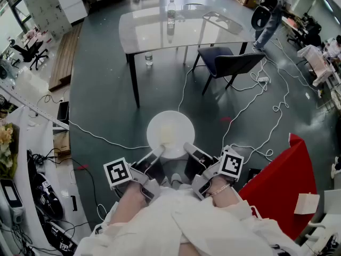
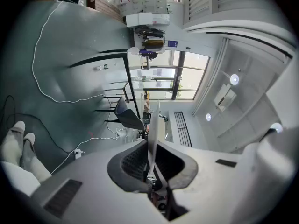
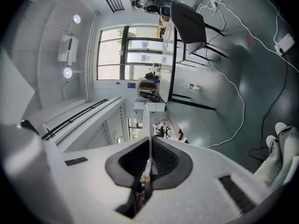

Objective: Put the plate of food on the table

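Observation:
A round white plate (image 1: 173,122) with a pale piece of food (image 1: 167,135) hangs above the grey floor, held level in front of me. My left gripper (image 1: 160,151) is shut on its near left rim and my right gripper (image 1: 187,147) on its near right rim. The left gripper view shows the plate (image 2: 152,134) edge-on between the pads of the left gripper (image 2: 150,171). In the right gripper view the plate's rim (image 3: 149,125) runs as a thin line into the right gripper (image 3: 147,169). The glass-topped table (image 1: 154,33) stands farther ahead.
A clear bottle (image 1: 171,12) stands on the table and a small one (image 1: 148,58) on the floor by its leg. A dark chair (image 1: 230,64) sits at the table's right. White cables (image 1: 250,108) trail over the floor. A red sheet (image 1: 279,180) lies right.

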`<state>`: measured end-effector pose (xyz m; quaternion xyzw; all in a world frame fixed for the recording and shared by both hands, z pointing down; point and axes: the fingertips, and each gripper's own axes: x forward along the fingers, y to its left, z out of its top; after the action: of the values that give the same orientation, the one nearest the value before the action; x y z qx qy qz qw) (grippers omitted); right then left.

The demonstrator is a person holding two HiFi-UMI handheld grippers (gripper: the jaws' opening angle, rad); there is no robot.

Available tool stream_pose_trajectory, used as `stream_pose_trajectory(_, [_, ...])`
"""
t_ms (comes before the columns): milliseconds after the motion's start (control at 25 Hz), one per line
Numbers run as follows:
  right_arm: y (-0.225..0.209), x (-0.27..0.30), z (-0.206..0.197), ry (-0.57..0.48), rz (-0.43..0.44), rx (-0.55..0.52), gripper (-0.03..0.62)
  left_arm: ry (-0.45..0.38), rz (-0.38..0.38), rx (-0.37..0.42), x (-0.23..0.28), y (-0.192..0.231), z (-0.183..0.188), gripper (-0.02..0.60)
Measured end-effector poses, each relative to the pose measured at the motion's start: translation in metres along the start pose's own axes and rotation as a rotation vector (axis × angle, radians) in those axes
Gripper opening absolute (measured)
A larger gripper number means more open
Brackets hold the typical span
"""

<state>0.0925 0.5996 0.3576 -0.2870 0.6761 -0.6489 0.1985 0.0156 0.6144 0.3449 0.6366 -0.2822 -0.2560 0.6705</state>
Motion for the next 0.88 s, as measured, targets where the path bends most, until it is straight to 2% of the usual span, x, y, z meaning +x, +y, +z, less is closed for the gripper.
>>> stream_pose_trajectory(440, [0.001, -0.001, 0.006, -0.009, -0.004, -0.032, 0.014, -0.006, -0.022, -0.034, 0.006, -0.001, 0.001, 0.037])
stream_pose_trajectory(680, [0.005, 0.004, 0.008, 0.014, -0.018, -0.123, 0.014, 0.005, 0.013, 0.023, 0.006, 0.003, 0.004, 0.038])
stream_pose_trajectory(880, [0.001, 0.009, 0.009, 0.016, -0.024, -0.094, 0.014, 0.000, 0.019, 0.022, 0.006, 0.004, 0.010, 0.037])
